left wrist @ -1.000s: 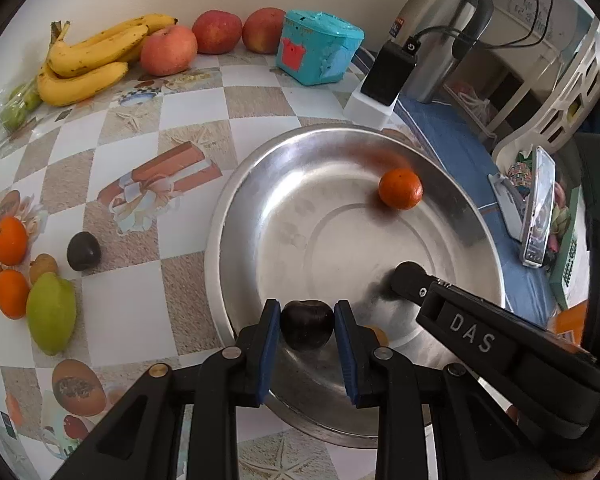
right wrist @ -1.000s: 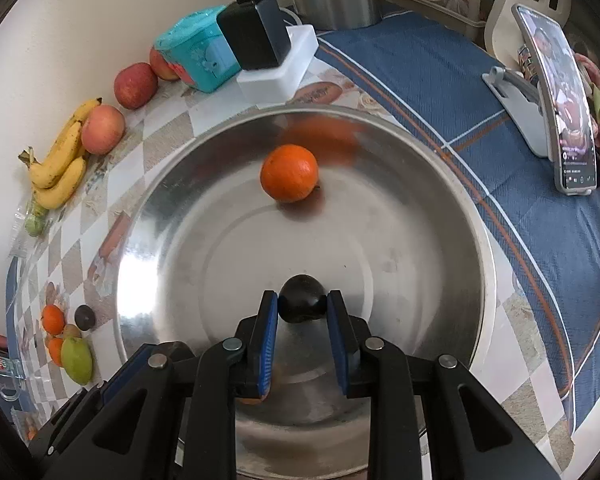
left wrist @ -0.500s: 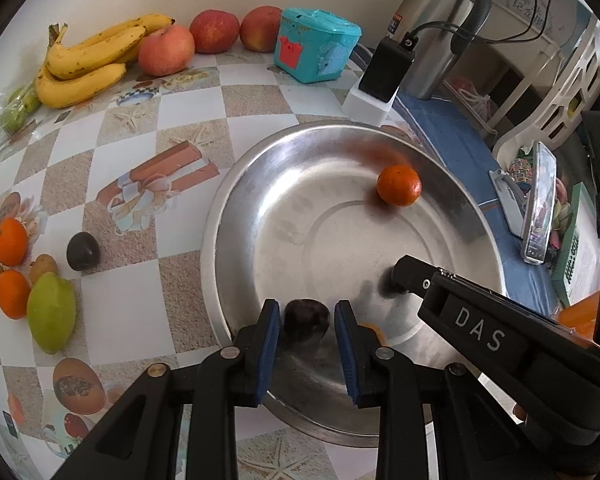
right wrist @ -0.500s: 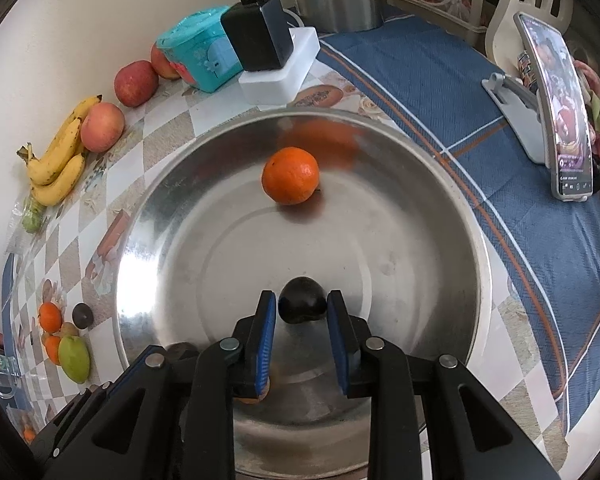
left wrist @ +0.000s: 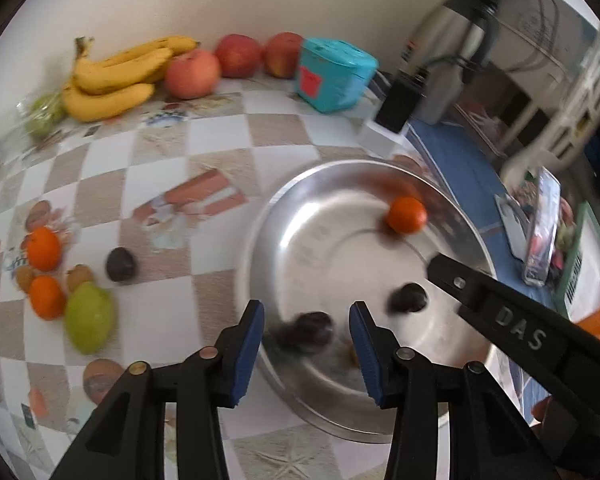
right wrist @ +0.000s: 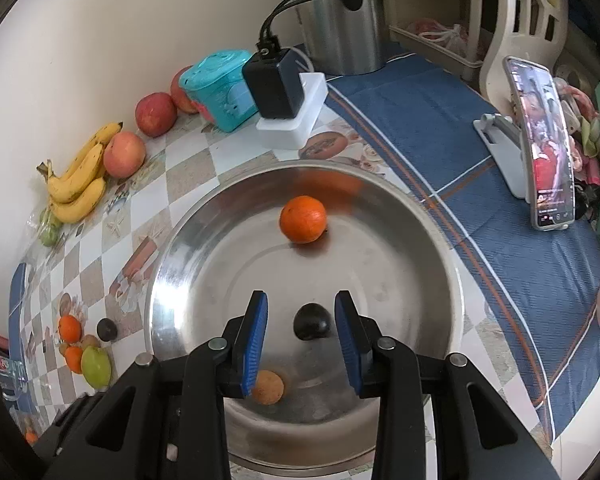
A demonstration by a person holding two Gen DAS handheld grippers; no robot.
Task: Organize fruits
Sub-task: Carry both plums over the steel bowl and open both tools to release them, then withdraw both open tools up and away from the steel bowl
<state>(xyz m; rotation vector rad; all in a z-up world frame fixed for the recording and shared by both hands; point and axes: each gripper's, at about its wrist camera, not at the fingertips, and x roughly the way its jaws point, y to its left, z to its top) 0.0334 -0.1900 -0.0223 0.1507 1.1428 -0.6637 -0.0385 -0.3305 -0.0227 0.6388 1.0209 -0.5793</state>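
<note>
A large steel bowl (left wrist: 300,240) (right wrist: 400,240) holds an orange (left wrist: 406,220) (right wrist: 302,219) and two dark plums. My left gripper (left wrist: 306,330) is open above one plum (left wrist: 310,330), which lies blurred in the bowl between the fingers. My right gripper (right wrist: 300,322) is open with the other plum (right wrist: 311,321) (left wrist: 408,298) lying free in the bowl between its fingers. A small brown fruit (right wrist: 266,387) lies in the bowl near the right gripper's left finger.
On the checkered cloth at the left lie two oranges (left wrist: 43,248), a green mango (left wrist: 89,317), a third dark plum (left wrist: 120,265) and small brown fruits. Bananas (left wrist: 112,76), apples (left wrist: 192,73), a teal box (left wrist: 334,74), a charger (right wrist: 274,84), a kettle and a phone (right wrist: 542,144) stand behind.
Both grippers have opened and let go of their plums, which now lie in the bowl. The left gripper has pulled back and up a little.
</note>
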